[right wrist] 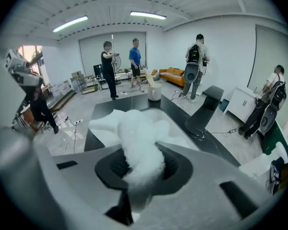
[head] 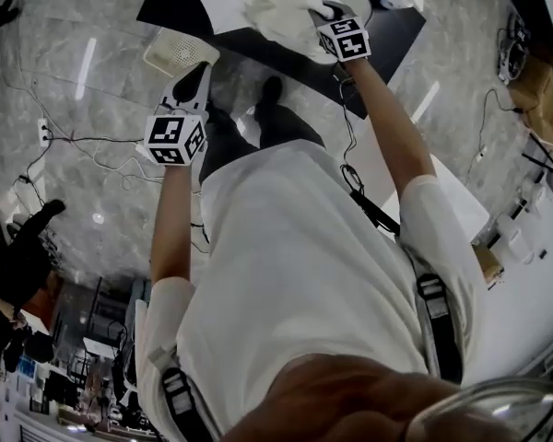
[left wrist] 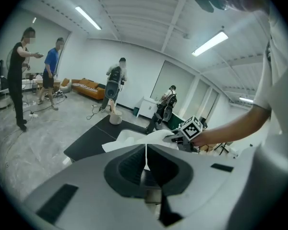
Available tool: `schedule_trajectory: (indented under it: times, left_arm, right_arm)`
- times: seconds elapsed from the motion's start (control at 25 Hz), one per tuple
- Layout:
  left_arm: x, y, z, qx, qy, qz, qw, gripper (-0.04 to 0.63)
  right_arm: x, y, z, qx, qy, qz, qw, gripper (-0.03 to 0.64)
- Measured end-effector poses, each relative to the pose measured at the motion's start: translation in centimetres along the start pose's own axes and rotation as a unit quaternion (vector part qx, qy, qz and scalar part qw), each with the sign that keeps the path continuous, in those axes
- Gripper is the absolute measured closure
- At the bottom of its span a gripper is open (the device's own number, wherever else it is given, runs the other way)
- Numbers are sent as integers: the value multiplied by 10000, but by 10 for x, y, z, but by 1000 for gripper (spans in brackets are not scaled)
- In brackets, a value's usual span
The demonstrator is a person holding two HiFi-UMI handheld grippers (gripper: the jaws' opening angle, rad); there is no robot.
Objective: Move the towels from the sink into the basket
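A fluffy white towel hangs between the jaws of my right gripper, which is shut on it. In the head view that gripper holds the towel over the white sink, set in a black counter. A cream basket sits on the floor just left of the counter. My left gripper is beside the basket, its jaws together with nothing between them. In the left gripper view, the left gripper points toward the towel and the right gripper's marker cube.
A black faucet stands at the sink's right edge. A white bucket stands beyond the counter. Cables and a power strip lie on the marble floor. Several people stand farther off in the room, near an orange sofa.
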State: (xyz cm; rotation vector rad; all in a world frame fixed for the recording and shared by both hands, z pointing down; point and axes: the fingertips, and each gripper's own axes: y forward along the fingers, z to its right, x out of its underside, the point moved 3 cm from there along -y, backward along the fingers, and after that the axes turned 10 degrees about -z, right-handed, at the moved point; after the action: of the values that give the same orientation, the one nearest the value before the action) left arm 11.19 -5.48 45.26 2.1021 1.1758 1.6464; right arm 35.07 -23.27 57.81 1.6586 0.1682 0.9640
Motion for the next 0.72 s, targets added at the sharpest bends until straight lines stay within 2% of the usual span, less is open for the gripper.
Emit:
schedule_trajectory:
  times: [0.16, 0.32, 0.52, 0.72]
  left_arm:
    - [-8, -26, -6, 21, 177, 89, 9998, 586]
    - [-15, -52, -9, 28, 229, 213, 9995, 586]
    - [-25, -84, -16, -45, 188, 433, 9989, 586]
    - [-44, -116, -28, -176, 93, 793, 9967, 586]
  right_arm:
    - [-22, -38, -11, 4, 362, 500, 9981, 546]
    - [-50, -94, -16, 175, 516, 1073, 9927, 546]
    - [-90, -168, -33, 317, 325, 1750, 9835, 546]
    - [-131, -229, -59, 247, 90, 2397, 9705, 547]
